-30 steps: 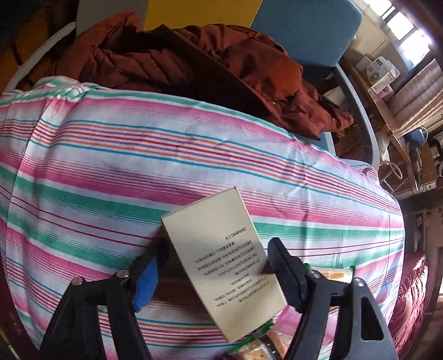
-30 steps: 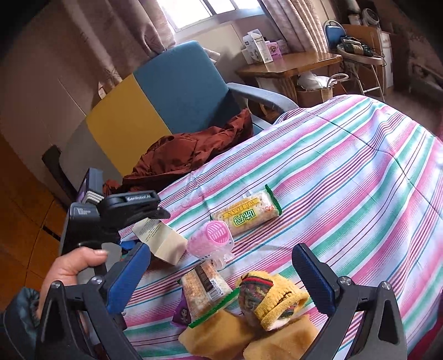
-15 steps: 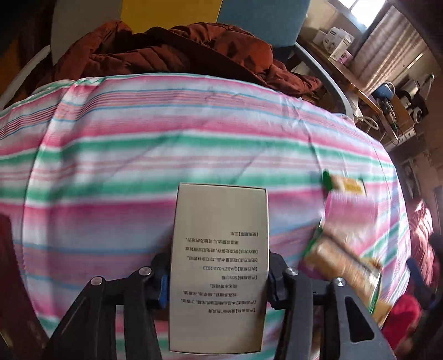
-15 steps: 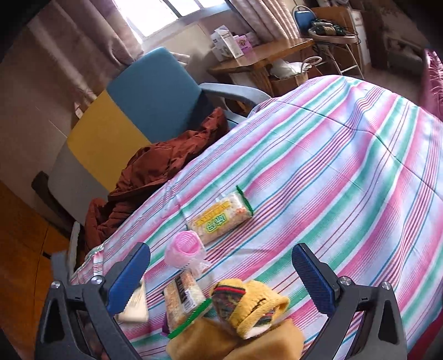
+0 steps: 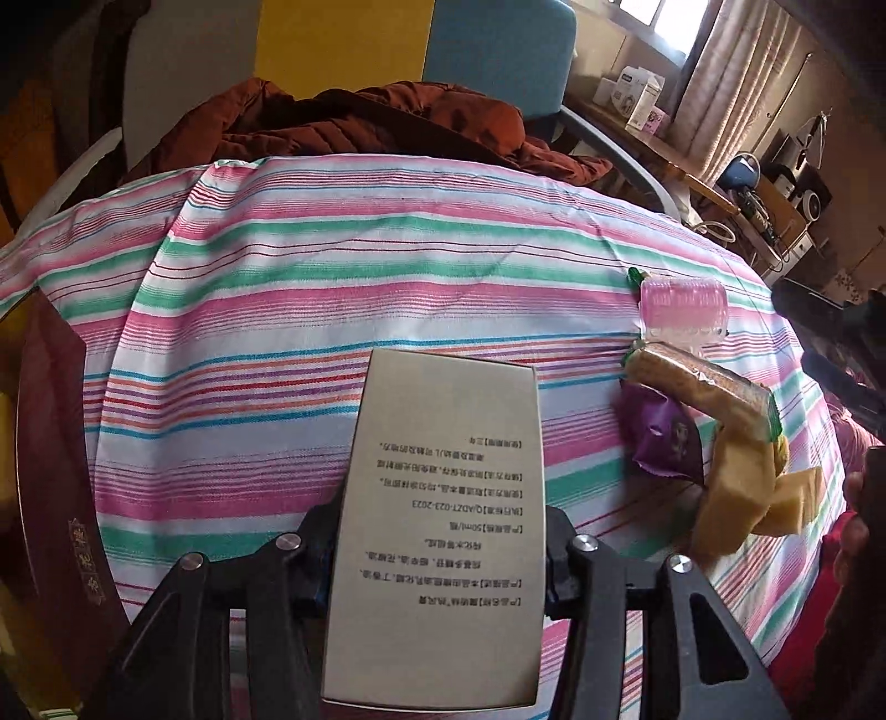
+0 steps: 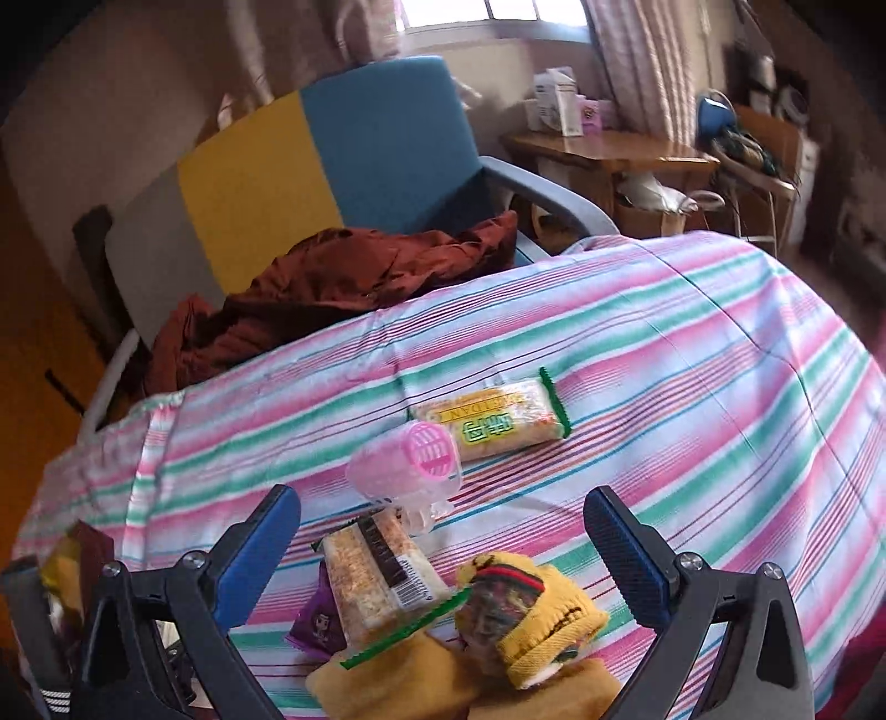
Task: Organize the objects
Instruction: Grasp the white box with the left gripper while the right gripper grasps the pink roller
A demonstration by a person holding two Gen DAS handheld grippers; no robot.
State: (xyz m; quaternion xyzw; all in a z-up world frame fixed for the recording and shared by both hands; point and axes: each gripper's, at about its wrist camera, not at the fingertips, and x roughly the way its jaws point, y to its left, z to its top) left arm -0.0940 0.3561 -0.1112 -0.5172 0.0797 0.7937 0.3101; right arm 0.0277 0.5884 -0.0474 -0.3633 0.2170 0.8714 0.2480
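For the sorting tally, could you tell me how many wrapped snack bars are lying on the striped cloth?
2. One green-edged bar lies beyond the pink roller; another rests nearer, on the purple packet. Others may hide under the yellow clothes.

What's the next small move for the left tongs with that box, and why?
Probably carry the beige box toward the dark red container at the table's left edge and lower it there. The left tongs are clamped on its sides, holding it above the striped cloth, and the snacks sit off to the right, so that path looks clear.

Daylight from window (image 6: 493, 11) — soft shadows, right view motion-blurred, fisheye edges bent, dark.
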